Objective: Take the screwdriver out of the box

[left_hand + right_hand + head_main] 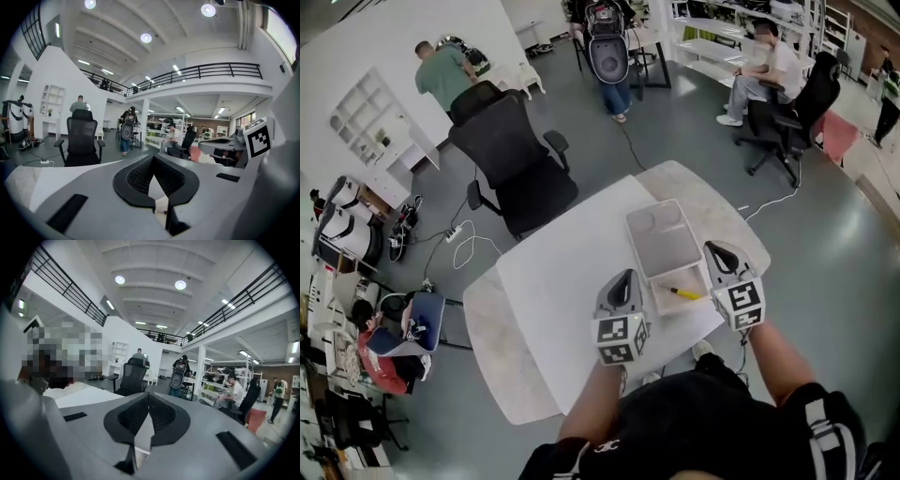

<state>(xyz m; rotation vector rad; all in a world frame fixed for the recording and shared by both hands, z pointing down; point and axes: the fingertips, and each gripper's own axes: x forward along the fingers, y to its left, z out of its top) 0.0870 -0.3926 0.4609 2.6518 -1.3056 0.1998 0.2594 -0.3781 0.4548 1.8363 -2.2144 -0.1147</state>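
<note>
Head view, looking steeply down: can make out the screwdriver point(685, 292) lying flat inside the box point(635, 246), at the box's near end, close to its near wall. Looks small, light and stiff, with a yellow handle and what seems a thin dark shaft; tip too small to read. Unlikely to bend or break, but likely to roll or skid on the smooth box floor if nudged.

Best taken from above across the yellow handle, the thicker part, with the claw set crosswise to it. Expect little room beneath it for a jaw tip.

Runs with its long axis across the box's width, slightly slanted, yellow end toward the box's right wall and thin end toward the box's middle.

Left claw point(624, 275) just outside the box's left wall, above the worktop point(553, 300), jaws pressed together on nothing. Right claw point(716, 247) at the box's right wall, likewise closed and empty. Neither touching the screwdriver; nothing lifted out yet. Would need the jaws parted first, probably the right claw's, being nearer the handle.
</note>
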